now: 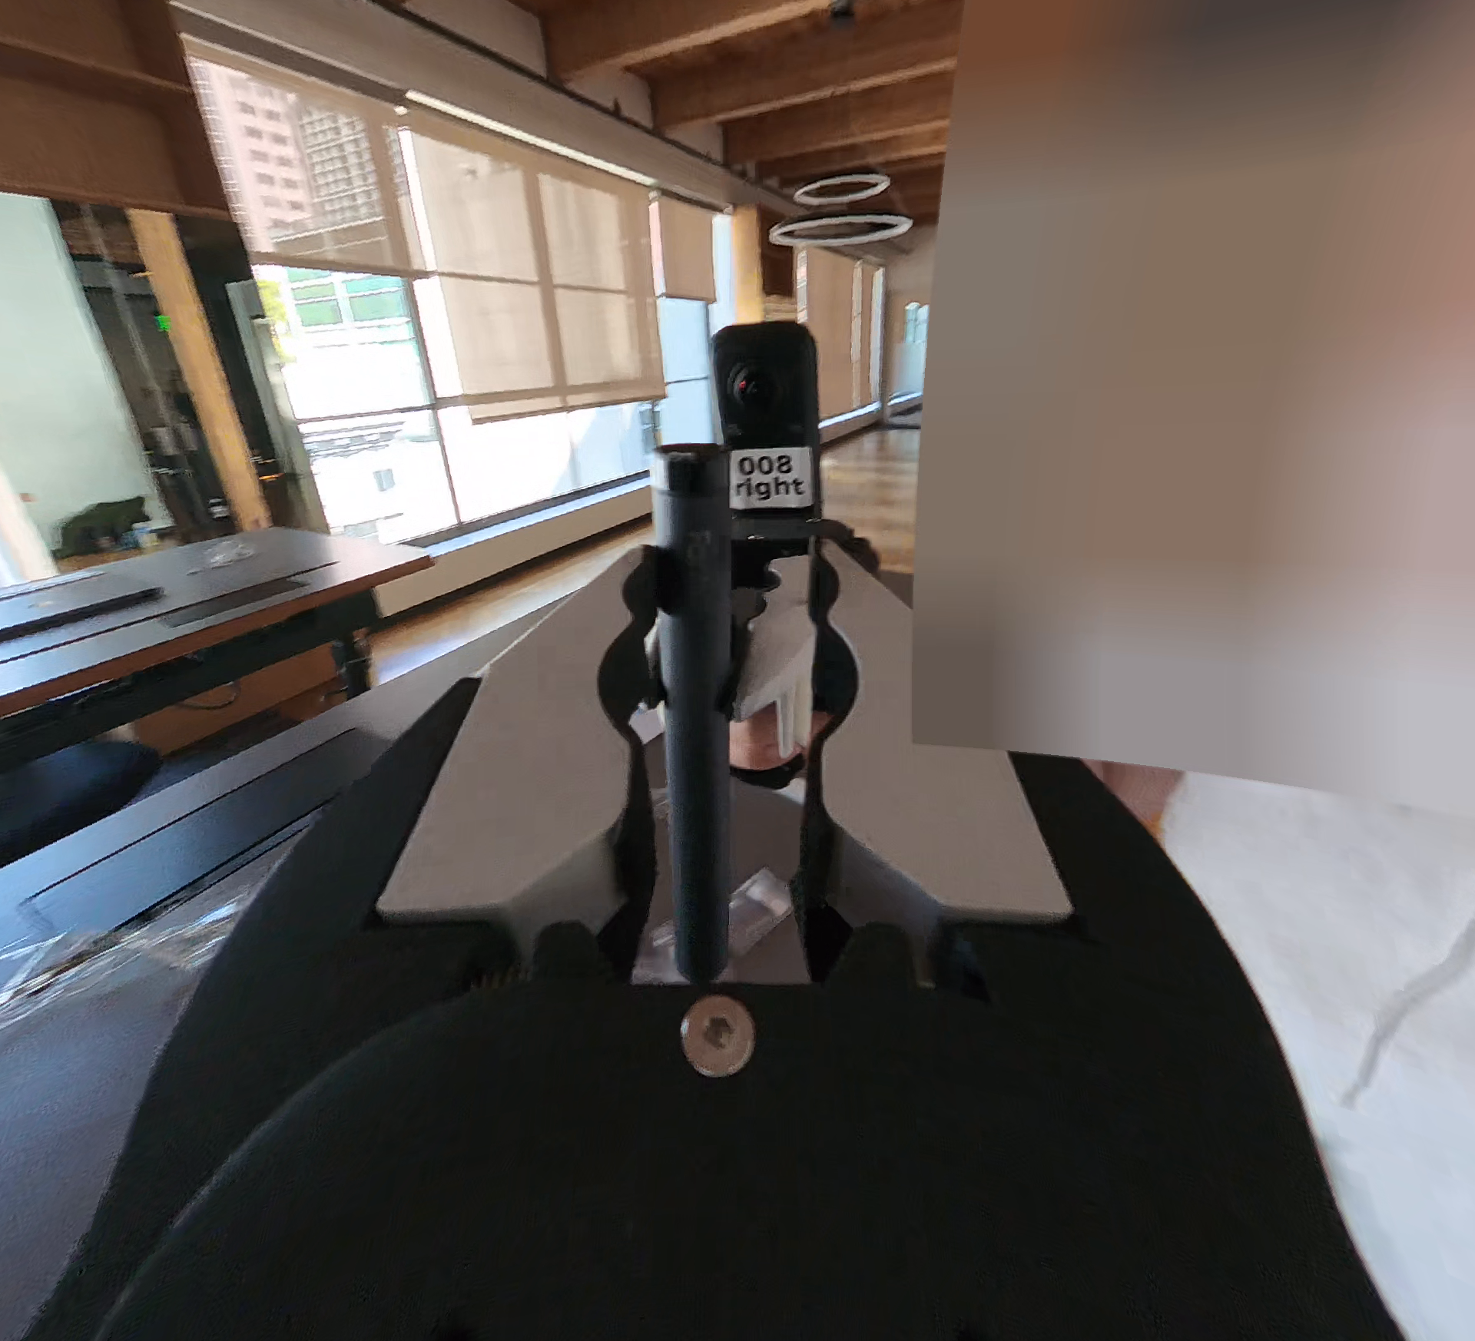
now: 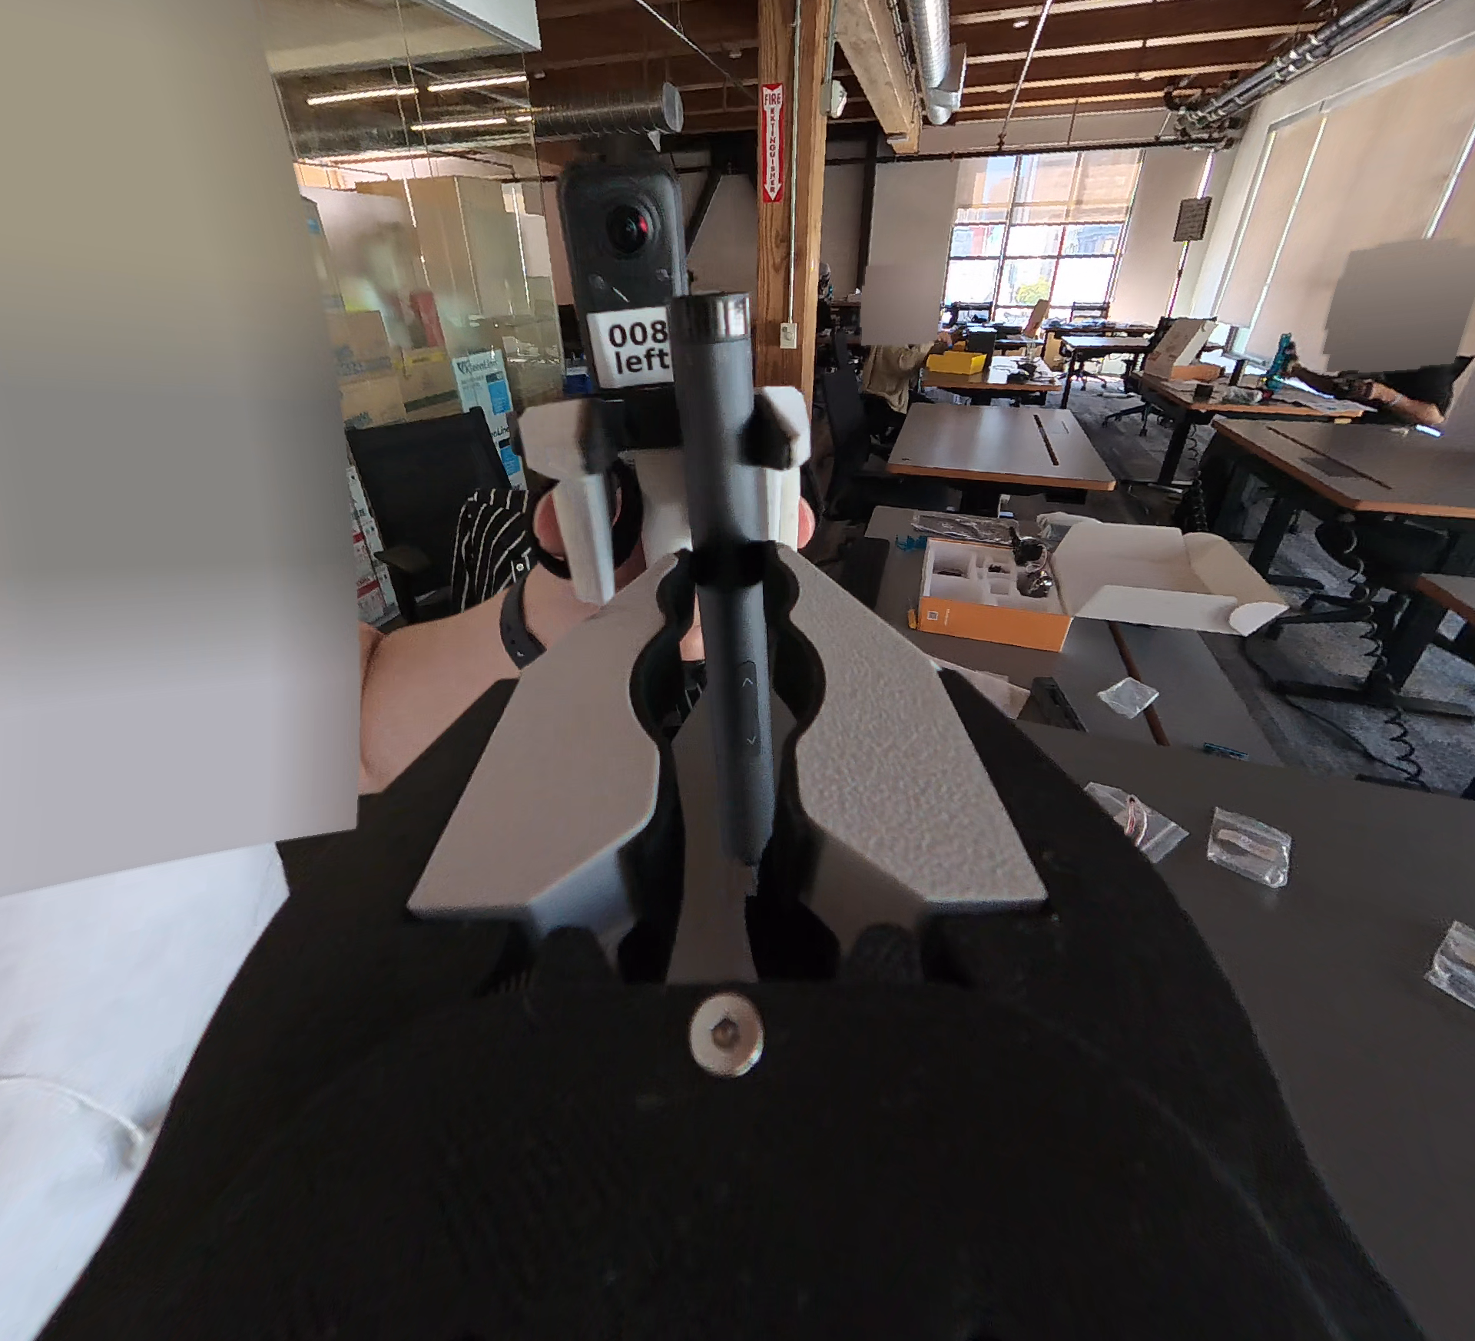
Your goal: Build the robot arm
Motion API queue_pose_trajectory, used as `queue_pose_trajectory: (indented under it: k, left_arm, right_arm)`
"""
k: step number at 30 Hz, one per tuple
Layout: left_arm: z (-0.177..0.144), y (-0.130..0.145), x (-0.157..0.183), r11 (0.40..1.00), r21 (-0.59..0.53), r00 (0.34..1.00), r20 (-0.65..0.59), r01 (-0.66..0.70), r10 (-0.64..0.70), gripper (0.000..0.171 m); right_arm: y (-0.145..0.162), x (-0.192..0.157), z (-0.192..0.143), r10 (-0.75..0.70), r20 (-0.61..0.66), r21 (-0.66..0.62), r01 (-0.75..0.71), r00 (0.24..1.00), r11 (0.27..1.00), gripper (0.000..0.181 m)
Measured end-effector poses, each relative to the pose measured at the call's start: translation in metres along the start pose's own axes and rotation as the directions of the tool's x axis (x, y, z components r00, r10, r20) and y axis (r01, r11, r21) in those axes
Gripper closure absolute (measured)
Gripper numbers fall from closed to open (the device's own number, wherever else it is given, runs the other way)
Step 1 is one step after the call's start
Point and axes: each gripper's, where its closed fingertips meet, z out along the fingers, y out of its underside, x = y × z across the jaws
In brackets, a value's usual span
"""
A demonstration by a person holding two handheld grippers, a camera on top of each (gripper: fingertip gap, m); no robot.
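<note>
Tool point(image 1: 694, 784), a dark grey pen-like cylinder, stands upright in the left wrist view between the fingers of the left gripper point(image 1: 730, 568), whose jaws are parted wider than it: it lies against one finger with a clear gap to the other. Just beyond, the right gripper point(image 1: 710, 672) faces this camera, its black pads point(image 1: 728, 692) pressed on the tool from both sides. Behind are a dark desk point(image 1: 239, 576), windows point(image 1: 479, 313) with half-drawn blinds and two ring lamps point(image 1: 838, 209). In the right wrist view the right gripper point(image 2: 726, 560) has its jaws clamped on the tool point(image 2: 730, 664) near their tips, the tool's narrow end pointing down toward the camera and two buttons on its side. The left gripper point(image 2: 678, 465) sits opposite, its white fingers point(image 2: 575, 489) spread apart, one pad touching the tool; a hand point(image 2: 551, 529) holds it. Off to the side an open orange box point(image 2: 998, 600) rests on a desk point(image 2: 1357, 1023), with small clear bags point(image 2: 1249, 856) nearer
</note>
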Motion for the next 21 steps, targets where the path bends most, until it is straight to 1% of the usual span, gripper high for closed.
queue_pose_trajectory:
  k: [2,3,4,8,11,14,16,17,18,19,20,21]
  left_arm:
    - [0.000,0.006,-0.003,0.998,-0.024,0.997,0.055,-0.050,0.051,0.143]
    - [-0.001,0.009,-0.005,0.998,-0.032,0.995,0.079,-0.063,0.065,0.148]
    - [-0.002,0.011,-0.008,0.997,-0.041,0.992,0.105,-0.071,0.075,0.157]
    - [-0.004,0.018,-0.012,0.994,-0.071,0.989,0.114,-0.086,0.094,0.157]
    - [-0.002,0.023,-0.015,0.986,-0.080,0.978,0.138,-0.143,0.153,0.156]
    - [0.003,0.034,-0.017,0.974,-0.105,0.963,0.157,-0.203,0.218,0.156]
    - [0.006,0.041,-0.016,0.969,-0.109,0.959,0.158,-0.221,0.236,0.156]
    - [0.007,0.045,-0.014,0.970,-0.102,0.960,0.150,-0.222,0.235,0.156]
    - [0.008,0.047,-0.011,0.970,-0.091,0.962,0.137,-0.226,0.237,0.156]
    - [0.008,0.048,-0.009,0.969,-0.081,0.962,0.132,-0.232,0.241,0.156]
    - [0.009,0.049,-0.005,0.966,-0.074,0.959,0.121,-0.249,0.256,0.156]
    - [0.010,0.050,0.001,0.957,-0.072,0.952,0.101,-0.282,0.289,0.156]
  right_arm:
    - [0.005,-0.001,0.002,-0.019,0.019,-0.007,0.019,1.000,1.000,0.166]
    - [0.008,-0.001,0.002,-0.032,0.030,-0.013,0.032,0.999,0.999,0.166]
    - [0.011,-0.001,0.003,-0.041,0.035,-0.023,0.042,0.999,0.999,0.166]
    - [0.017,0.003,0.003,-0.054,0.029,-0.031,0.055,0.998,0.998,0.166]
    - [0.021,0.008,-0.002,-0.029,0.013,-0.014,0.029,1.000,0.999,0.165]
    - [0.026,0.014,-0.019,0.063,-0.030,0.015,-0.063,0.998,0.998,0.158]
    - [0.035,0.020,-0.041,0.220,-0.081,0.042,-0.217,0.972,0.975,0.157]
    - [0.043,0.021,-0.053,0.342,-0.101,0.067,-0.337,0.934,0.939,0.158]
    - [0.055,0.022,-0.063,0.480,-0.110,0.101,-0.470,0.871,0.877,0.160]
    - [0.068,0.021,-0.072,0.623,-0.095,0.143,-0.609,0.776,0.780,0.163]
    - [0.082,0.020,-0.078,0.754,-0.057,0.180,-0.736,0.655,0.653,0.162]
    - [0.094,0.018,-0.083,0.854,0.009,0.210,-0.836,0.520,0.507,0.159]
